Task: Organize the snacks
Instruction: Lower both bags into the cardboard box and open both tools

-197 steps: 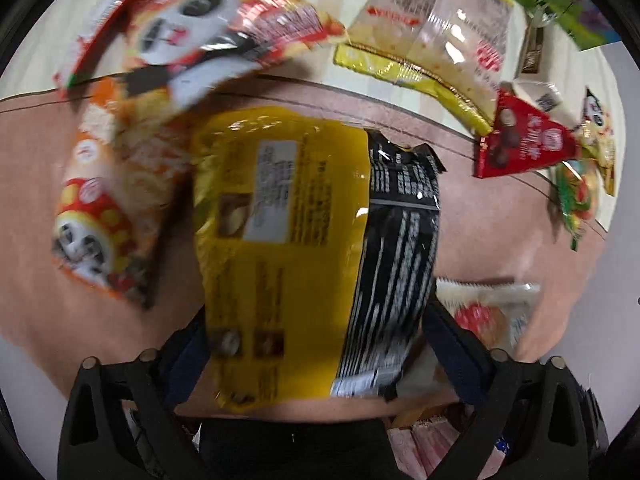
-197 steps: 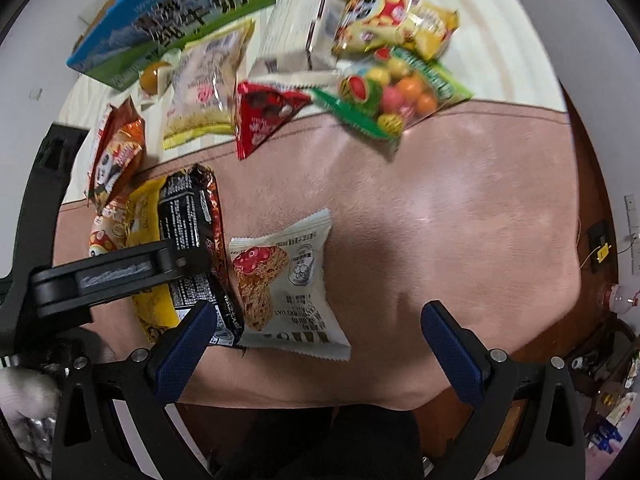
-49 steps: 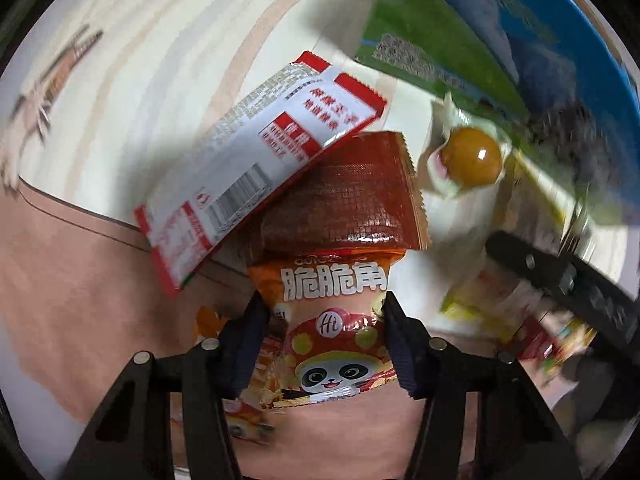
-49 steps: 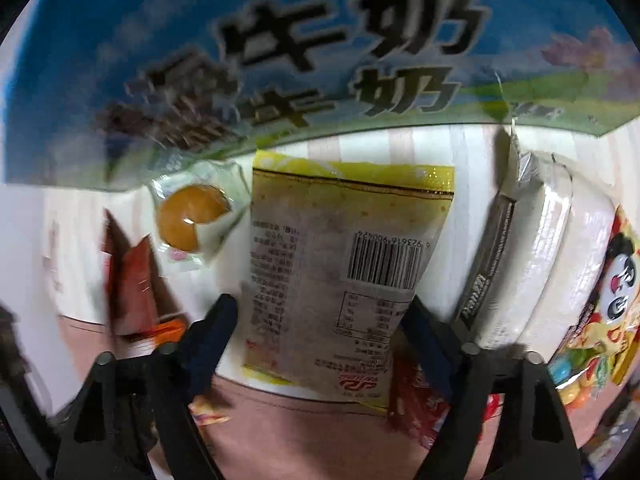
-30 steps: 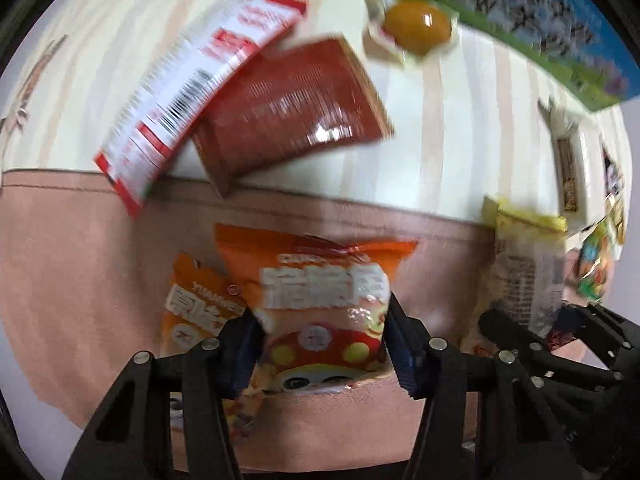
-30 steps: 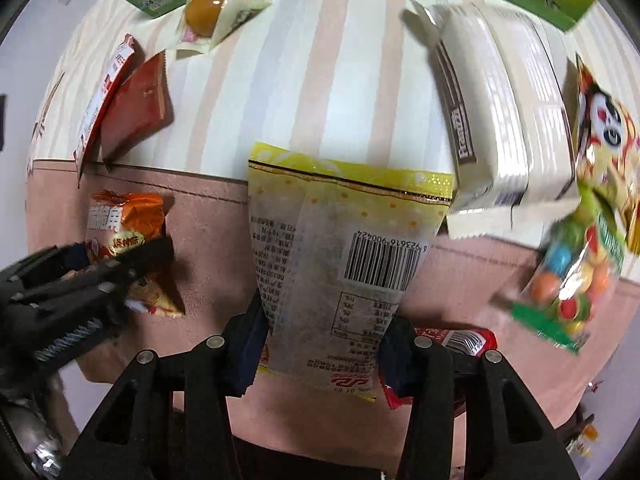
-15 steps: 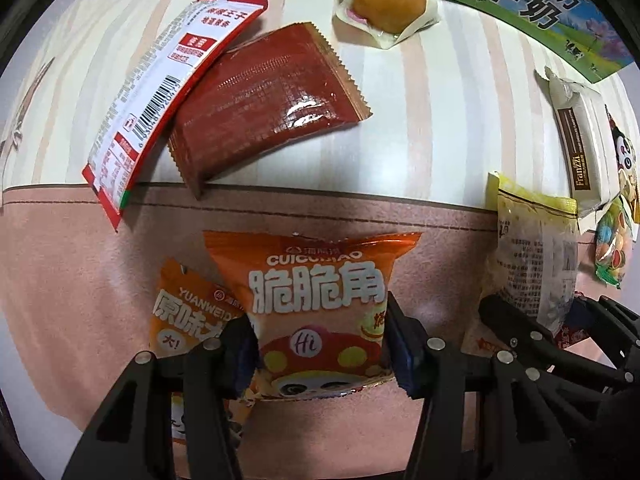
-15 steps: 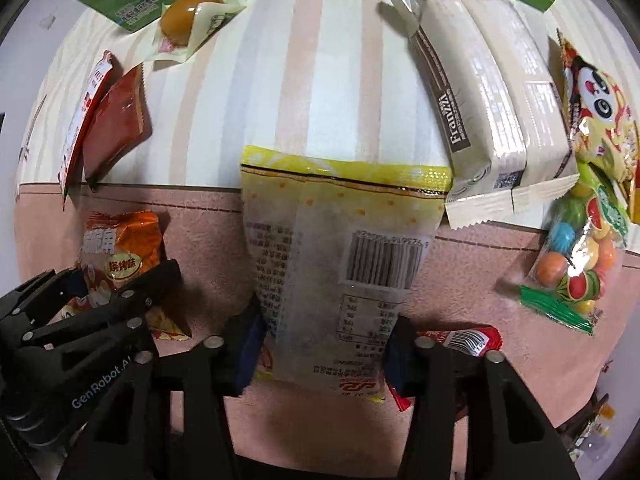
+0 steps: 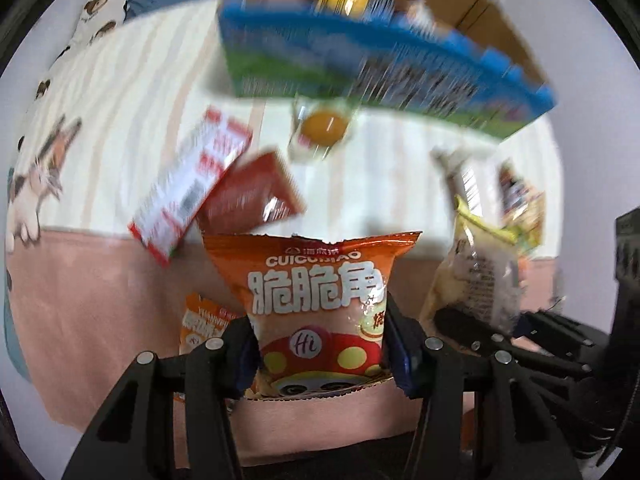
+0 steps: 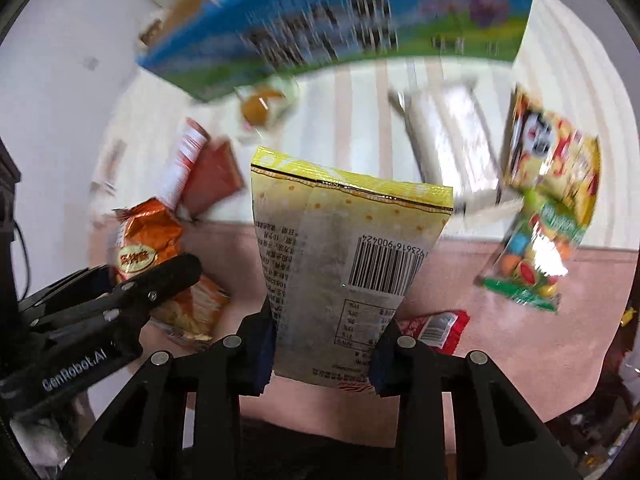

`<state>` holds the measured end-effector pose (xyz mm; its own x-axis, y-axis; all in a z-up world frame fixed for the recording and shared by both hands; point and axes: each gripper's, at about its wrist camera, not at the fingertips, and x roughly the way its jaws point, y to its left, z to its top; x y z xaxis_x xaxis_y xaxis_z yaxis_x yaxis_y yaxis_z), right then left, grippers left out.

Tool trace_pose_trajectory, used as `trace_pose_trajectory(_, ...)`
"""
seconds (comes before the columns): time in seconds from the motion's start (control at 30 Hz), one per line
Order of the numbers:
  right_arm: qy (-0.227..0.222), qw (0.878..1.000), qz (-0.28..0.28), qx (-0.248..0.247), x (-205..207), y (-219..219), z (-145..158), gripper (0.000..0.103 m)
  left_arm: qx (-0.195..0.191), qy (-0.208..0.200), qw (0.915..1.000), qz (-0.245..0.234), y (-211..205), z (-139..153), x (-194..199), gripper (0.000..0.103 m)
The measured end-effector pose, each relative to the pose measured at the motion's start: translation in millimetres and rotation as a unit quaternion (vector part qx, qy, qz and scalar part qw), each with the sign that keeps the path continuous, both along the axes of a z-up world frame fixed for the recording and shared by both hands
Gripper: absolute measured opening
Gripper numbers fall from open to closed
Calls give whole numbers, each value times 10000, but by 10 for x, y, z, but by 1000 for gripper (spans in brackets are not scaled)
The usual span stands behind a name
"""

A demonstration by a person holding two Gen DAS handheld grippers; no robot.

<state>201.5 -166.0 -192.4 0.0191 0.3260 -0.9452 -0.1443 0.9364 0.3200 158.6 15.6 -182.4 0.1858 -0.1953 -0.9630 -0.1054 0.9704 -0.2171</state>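
Both hands are loaded. The left gripper (image 9: 322,344) has its jaws clamped on the lower half of an orange snack bag (image 9: 316,300), which stands up in the centre of the left wrist view. The right gripper (image 10: 324,350) is clamped the same way on a yellow-topped packet (image 10: 340,264), barcode side facing the camera, in the middle of the right wrist view.

Beyond both, toward the top of each frame, sits a blue and green carton (image 9: 380,60) with its flaps open, and something yellow already shows inside it. My guess is that both bags are headed there. Loose on the striped sheet (image 9: 120,120) below it lie a red and white stick pack (image 9: 192,184), a dark red packet (image 9: 248,200), a wrapped orange sweet (image 9: 324,130), a pale wrapped bar (image 10: 444,140) and a bag of coloured candies (image 10: 532,252). A second orange bag (image 9: 200,320) lies on the pink blanket (image 9: 80,300) at lower left.

The views are smeared, so the hands seem to be moving fast. The risks I see: the two grippers are close together and could knock each other at the carton mouth; a puffy bag held only by its lower part could flop and catch the carton's near wall; a hard squeeze could crush the crisps.
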Motion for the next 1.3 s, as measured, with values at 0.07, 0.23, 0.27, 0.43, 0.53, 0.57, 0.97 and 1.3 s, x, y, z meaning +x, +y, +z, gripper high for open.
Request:
trace_pose_trajectory(0.07, -203, 9995, -62, 213, 111, -45, 287, 38, -131, -227, 9997, 5, 35, 219, 113, 50)
trace_pose_trajectory(0.23, -770, 9946, -204, 663, 567, -124, 960, 38, -443, -814, 9957, -48, 174, 863, 669, 50)
trace_pose_trajectory(0.27, -888, 9935, -207, 684, 668, -104, 1042, 39, -452, -896, 9949, -61, 190, 905, 767, 50)
trace_pose_trajectory(0.43, -1506, 9878, -122, 386, 1351, 53, 1399, 39, -293, -1035, 9941, -107, 248, 1097, 1477, 50)
trace_pose_trajectory(0.53, -1606, 9869, -31, 165, 1715, 237, 1414, 39, -263, -804, 9964, -60, 378, 989, 1967, 50)
trace_pose_trajectory(0.57, -1609, 9869, 34, 68, 1851, 284, 1382, 39, -298, -695, 9971, -28, 422, 970, 2047, 50)
trace_pose_trajectory(0.97, -591, 9974, 232, -349, 2519, 528, 335, 39, -309, 652, 9974, 22, 597, -65, 2704, 50)
trace_pose_trajectory(1.3, -73, 9983, 390, -421, 2696, 573, -110, 39, -336, 1314, 9907, -91, 641, -492, 2715, 51)
